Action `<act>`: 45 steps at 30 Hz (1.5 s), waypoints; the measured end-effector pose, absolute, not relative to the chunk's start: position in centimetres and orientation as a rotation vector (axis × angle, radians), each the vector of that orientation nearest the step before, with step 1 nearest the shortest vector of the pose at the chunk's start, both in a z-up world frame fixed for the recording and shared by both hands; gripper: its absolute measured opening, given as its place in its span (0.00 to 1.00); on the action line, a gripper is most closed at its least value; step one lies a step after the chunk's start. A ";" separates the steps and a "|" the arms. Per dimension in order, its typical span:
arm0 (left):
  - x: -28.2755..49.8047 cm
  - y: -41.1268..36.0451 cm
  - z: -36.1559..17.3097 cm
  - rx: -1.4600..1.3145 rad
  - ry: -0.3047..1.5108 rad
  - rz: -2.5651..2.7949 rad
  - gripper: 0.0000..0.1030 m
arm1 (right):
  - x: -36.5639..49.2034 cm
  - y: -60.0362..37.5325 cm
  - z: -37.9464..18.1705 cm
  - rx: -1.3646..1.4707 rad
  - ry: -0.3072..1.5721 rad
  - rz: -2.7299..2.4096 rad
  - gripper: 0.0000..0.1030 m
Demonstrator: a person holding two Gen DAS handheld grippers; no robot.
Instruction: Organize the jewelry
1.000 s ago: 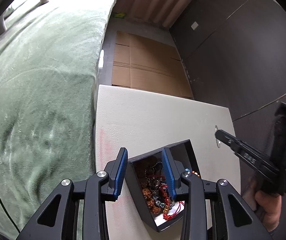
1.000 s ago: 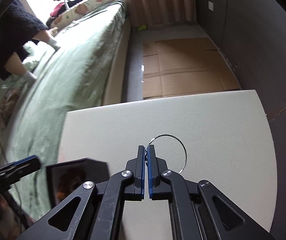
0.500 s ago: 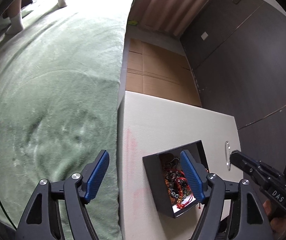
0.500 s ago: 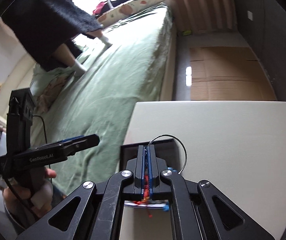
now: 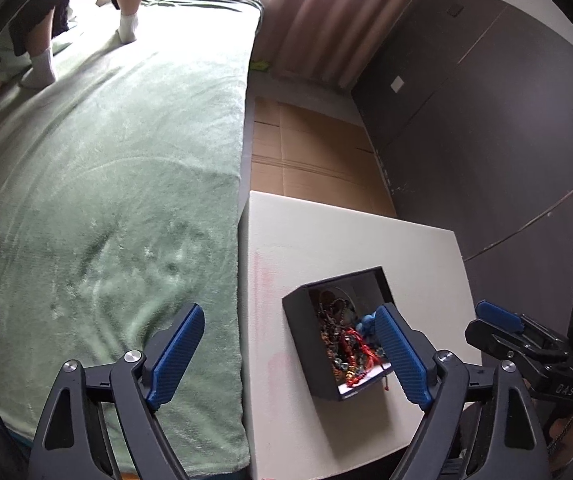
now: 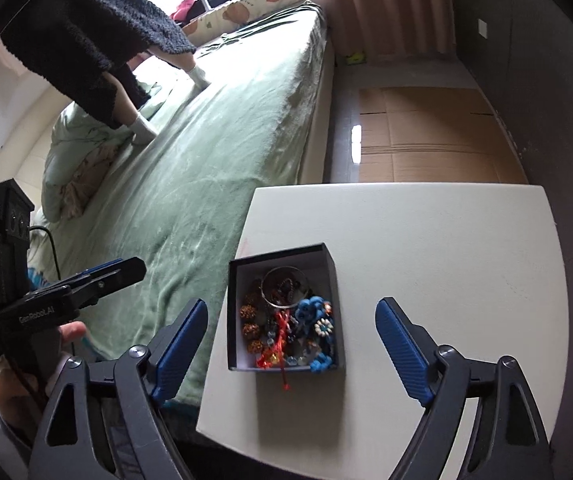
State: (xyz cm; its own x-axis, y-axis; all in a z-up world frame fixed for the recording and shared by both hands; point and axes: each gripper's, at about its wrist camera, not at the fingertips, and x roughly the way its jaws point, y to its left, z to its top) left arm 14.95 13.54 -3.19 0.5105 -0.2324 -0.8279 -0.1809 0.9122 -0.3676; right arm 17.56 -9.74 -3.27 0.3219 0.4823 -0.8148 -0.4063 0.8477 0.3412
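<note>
- A white desk (image 6: 446, 264) stands against a bed with a green blanket (image 5: 118, 200); the black box (image 6: 332, 280) sits near the desk's bed-side edge.
- The jewelry (image 6: 286, 320), silver hoop included, is heaped inside the box.
- My left gripper (image 5: 290, 354) and right gripper (image 6: 292, 344) have both just been opening; they gape wide, nothing between the jaws.
- Risk, I'd judge: a red cord (image 6: 285, 378) trails over the box's near wall, so a low pass could snag it and drag pieces out.

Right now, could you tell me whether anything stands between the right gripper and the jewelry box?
Nothing visible does. The right gripper hangs open above the box, which has no lid on it; the silver ring lies on top of the jewelry inside.
</note>
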 end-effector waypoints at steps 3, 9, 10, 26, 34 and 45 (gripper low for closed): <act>14.4 12.4 -2.5 -0.426 1.031 -0.050 0.91 | 16.9 -11.0 -2.9 0.086 1.096 0.560 0.93; 13.0 9.9 -1.6 -0.368 1.003 -0.073 0.99 | 15.7 -13.7 -2.3 0.088 1.076 0.507 0.99; 12.5 9.3 -1.4 -0.340 0.996 -0.060 0.99 | 15.3 -14.4 -2.1 0.093 1.065 0.494 0.99; 6.9 2.8 1.7 -0.180 0.866 -0.136 1.00 | 10.2 -19.9 -0.7 0.089 0.971 0.410 1.00; 5.0 2.2 2.0 -0.153 0.814 -0.136 0.99 | 8.1 -20.3 -0.7 0.047 0.930 0.374 1.00; 3.4 2.8 1.6 -0.140 0.754 -0.119 0.99 | 5.0 -20.6 -0.4 0.033 0.820 0.314 1.00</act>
